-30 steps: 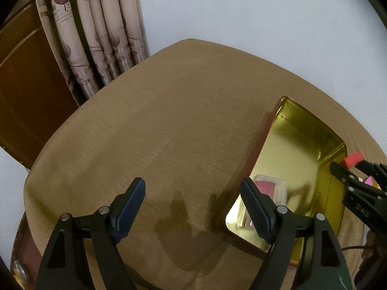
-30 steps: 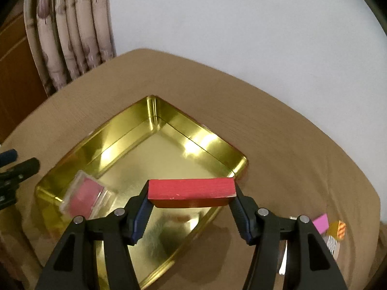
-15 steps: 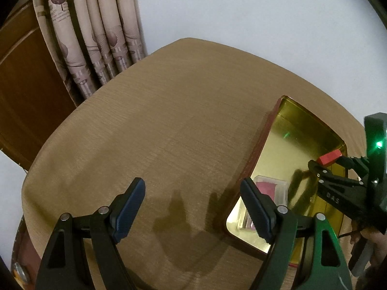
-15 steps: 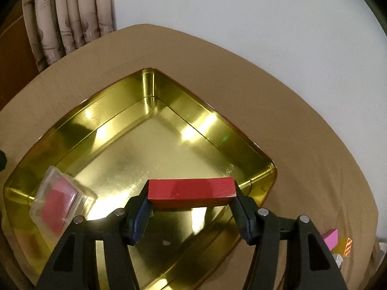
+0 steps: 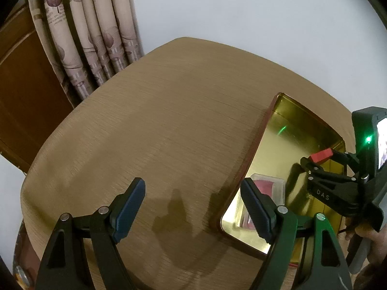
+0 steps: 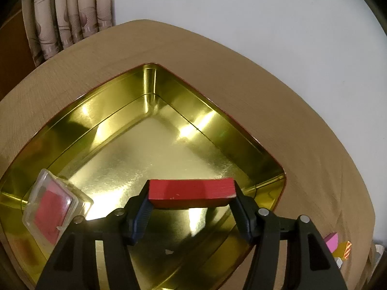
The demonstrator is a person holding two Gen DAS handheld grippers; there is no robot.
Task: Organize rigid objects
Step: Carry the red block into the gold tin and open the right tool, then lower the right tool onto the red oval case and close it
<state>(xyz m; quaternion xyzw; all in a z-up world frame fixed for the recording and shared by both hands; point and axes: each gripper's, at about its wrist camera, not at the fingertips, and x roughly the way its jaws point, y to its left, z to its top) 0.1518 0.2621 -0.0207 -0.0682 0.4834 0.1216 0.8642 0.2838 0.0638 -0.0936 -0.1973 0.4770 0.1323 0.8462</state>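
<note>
Two tools: left tool (image 5: pixel 193 207) open, empty; right tool (image 6: pixel 191 203), jaws just widening, grips one red block (image 6: pixel 191 189) over gold tin (image 6: pixel 169 111).

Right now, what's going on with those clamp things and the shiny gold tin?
A person is tidying small objects into the gold tin using two hand-held grippers. The right gripper holds a red block over the tin; its jaws have just been opening, with the block between them. A clear case with a red insert already lies in the tin. The left gripper hovers open and empty above the table. A few coloured pieces wait on the table beside the tin.
</note>
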